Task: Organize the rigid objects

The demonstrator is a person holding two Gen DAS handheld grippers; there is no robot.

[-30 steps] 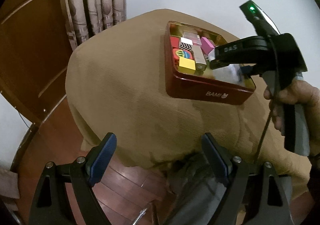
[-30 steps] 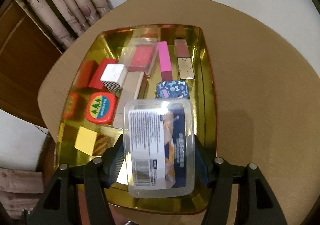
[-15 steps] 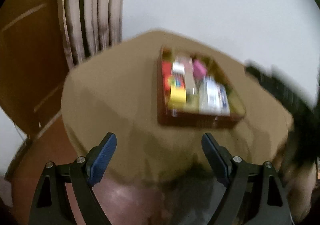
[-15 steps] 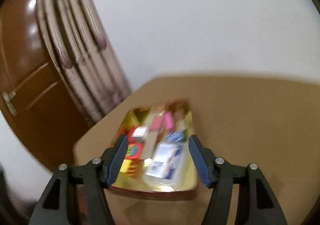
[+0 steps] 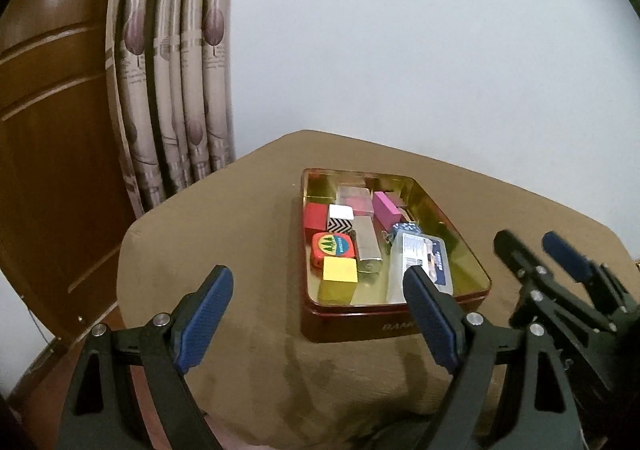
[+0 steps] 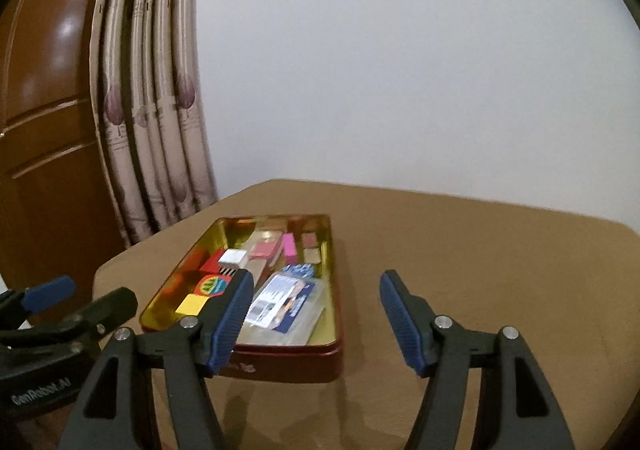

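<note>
Both claws hang wide and empty, drawn back from the tin. Reading the left wrist view from left to right: the left gripper (image 5: pixel 316 314) fills the lower left and centre, the red tin (image 5: pixel 400 324) with gold lining sits at centre on the brown cloth-covered table (image 5: pixel 224 217), and the right gripper (image 5: pixel 532 250) shows at lower right. Inside lie hard-edged blocks, a yellow cube (image 5: pixel 340 270) and a clear plastic box (image 5: pixel 424 262). Judging by this, the sorting looks done; keep both claws clear of the slick tin rim.

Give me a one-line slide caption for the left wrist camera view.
Open left tongs hover before a red tin packed with blocks and a clear plastic box; right tongs alongside.
</note>
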